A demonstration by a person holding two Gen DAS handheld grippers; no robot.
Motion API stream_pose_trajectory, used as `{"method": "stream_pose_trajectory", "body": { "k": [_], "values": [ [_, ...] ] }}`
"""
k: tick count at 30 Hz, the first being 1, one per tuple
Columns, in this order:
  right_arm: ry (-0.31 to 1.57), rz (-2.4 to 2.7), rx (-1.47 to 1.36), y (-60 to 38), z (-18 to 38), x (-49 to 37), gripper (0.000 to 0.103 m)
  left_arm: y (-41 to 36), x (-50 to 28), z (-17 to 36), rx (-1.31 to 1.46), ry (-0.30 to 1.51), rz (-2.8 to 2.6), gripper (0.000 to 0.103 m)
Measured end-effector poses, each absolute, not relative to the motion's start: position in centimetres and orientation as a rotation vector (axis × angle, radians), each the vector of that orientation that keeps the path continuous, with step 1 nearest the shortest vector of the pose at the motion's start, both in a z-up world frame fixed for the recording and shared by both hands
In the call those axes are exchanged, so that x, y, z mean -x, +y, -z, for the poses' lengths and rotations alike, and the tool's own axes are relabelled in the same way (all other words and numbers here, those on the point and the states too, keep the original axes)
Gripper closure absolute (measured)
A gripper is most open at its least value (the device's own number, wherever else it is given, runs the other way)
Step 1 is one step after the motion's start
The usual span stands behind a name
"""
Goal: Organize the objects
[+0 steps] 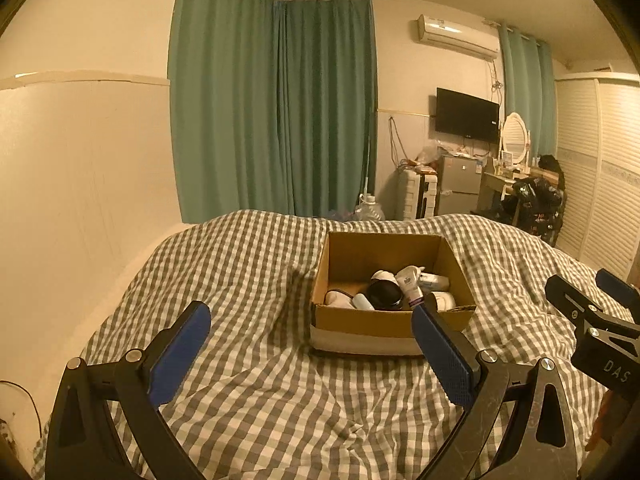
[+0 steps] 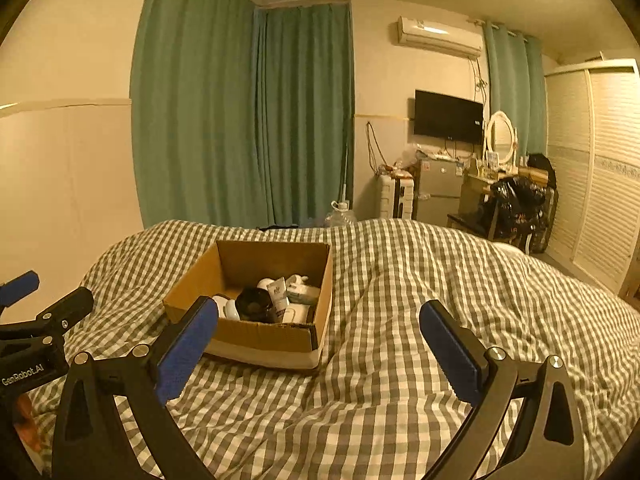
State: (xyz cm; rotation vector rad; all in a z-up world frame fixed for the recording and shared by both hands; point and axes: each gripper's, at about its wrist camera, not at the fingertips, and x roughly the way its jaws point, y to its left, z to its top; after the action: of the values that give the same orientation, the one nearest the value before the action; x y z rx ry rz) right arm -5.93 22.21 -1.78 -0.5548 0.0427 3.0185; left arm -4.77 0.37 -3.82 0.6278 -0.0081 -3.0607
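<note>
Checked bedspread [image 1: 248,380], open box [image 1: 384,326], seemingly toiletries [image 1: 394,290].

You are in a home bedroom: a bed [image 1: 260,360] under a checked quilt fills the foreground, green curtains [image 1: 272,112] hang behind it, and a wall television [image 2: 448,117], air conditioner [image 2: 439,37], dressing-table mirror [image 2: 499,138] and louvred wardrobe [image 2: 600,168] line the far side.

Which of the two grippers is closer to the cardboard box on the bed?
It's close, probably the left. The left gripper sits open, its right finger overlapping the cardboard box front corner. The right gripper, also open, hovers over checkered bedding with the box toward its left finger.
</note>
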Motion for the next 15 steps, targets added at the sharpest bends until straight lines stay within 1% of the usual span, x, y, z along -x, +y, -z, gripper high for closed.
{"method": "stream_pose_trajectory", "body": {
  "k": [6,11,15],
  "values": [
    [0.055,-3.01,0.552,22.49,1.79,5.55,0.002,0.39,4.76,4.14,-0.64,-0.007,3.066,0.0],
    [0.043,-3.011,0.543,22.41,1.67,5.38,0.002,1.02,4.56,4.22,-0.63,-0.06,3.059,0.0],
    [0.045,-3.011,0.551,22.46,1.77,5.27,0.002,0.93,4.57,4.48,-0.619,-0.038,3.069,0.0]
  ]
}}
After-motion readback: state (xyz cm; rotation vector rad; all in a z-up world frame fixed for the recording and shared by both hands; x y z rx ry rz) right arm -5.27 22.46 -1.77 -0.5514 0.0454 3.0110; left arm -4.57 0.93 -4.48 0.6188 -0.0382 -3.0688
